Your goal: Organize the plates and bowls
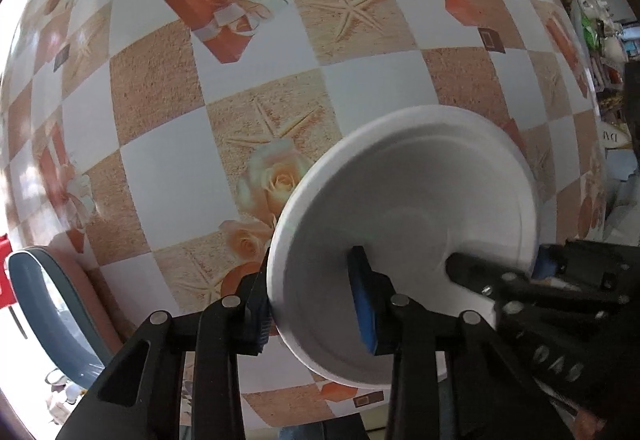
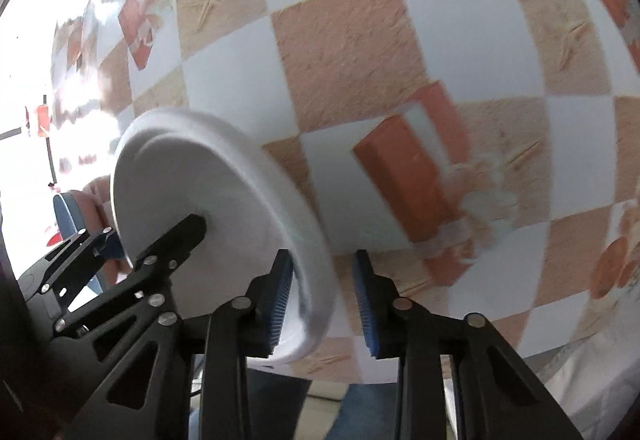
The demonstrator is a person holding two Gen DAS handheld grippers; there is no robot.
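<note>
table under a checked cloth, one white dish on it

the table (image 1: 168,175) is covered edge to edge by a glossy cloth of white and sandy-tan squares, printed with starfish, cream roses, orange gift boxes and small brown tiles. a white bowl (image 1: 404,207), shallow and wide-rimmed, stands out against the pattern near the table's near edge; motion blur leaves it unclear whether it rests flat on the cloth. in the right wrist view the same cloth fills the frame, blurred.

The left gripper (image 1: 312,304) is straddling the white plate's (image 1: 404,199) near rim above the checkered tablecloth (image 1: 192,87), while the right gripper (image 1: 496,264) is straddling its opposite edge.
</note>
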